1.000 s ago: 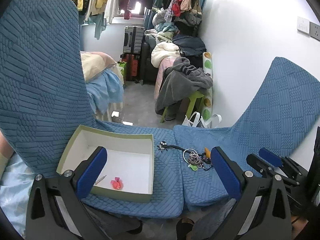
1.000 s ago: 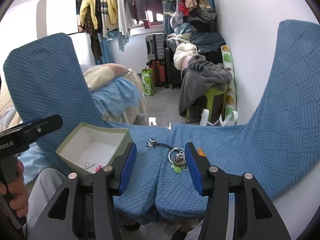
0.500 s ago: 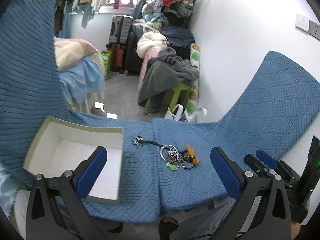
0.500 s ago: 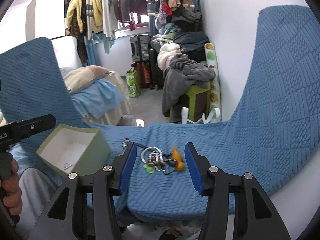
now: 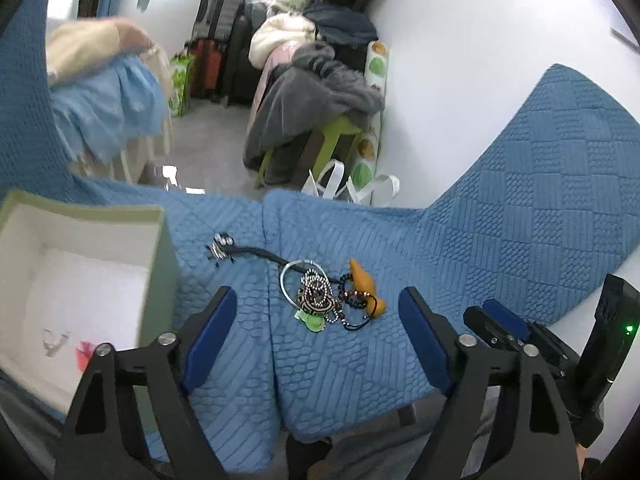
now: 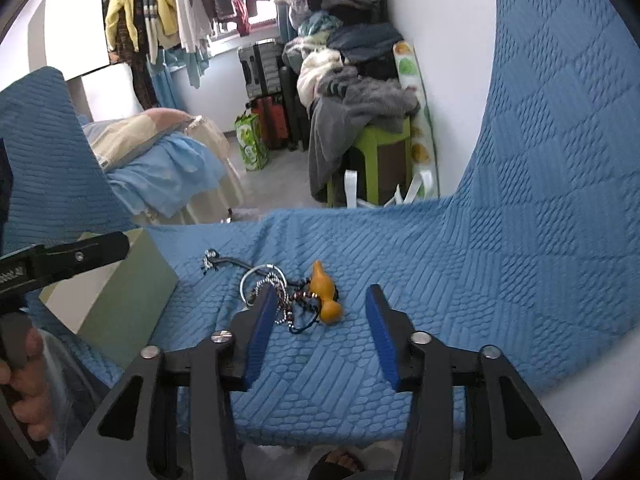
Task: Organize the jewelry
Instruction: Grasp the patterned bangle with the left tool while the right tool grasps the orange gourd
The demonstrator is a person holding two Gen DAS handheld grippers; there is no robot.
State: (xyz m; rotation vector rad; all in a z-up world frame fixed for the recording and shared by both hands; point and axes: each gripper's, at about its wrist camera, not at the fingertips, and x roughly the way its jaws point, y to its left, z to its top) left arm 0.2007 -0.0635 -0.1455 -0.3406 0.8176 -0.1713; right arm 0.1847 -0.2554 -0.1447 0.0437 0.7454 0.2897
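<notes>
A tangle of jewelry [image 5: 320,298] lies on the blue quilted cover [image 5: 500,264]: a silver ring, beaded chains, a green piece and an orange gourd pendant [image 5: 366,286]. A black cord with a metal charm [image 5: 224,248] trails to its left. A pale green box [image 5: 164,264] with a white inside stands at the left and holds a small pink item [image 5: 84,350] and a thin silver piece [image 5: 54,338]. My left gripper [image 5: 316,336] is open just short of the pile. My right gripper [image 6: 320,322] is open, with the orange pendant [image 6: 324,292] just ahead between its fingers.
The right gripper's body [image 5: 560,356] shows at the lower right of the left wrist view. The left gripper's handle and a hand [image 6: 24,320] show at the left of the right wrist view. Beyond the cover's edge are a bed [image 6: 160,168], a green stool with clothes [image 6: 360,120] and suitcases.
Both grippers have moved forward and down towards the jewelry pile. The left one has swung right, away from the box. Both stay open.
</notes>
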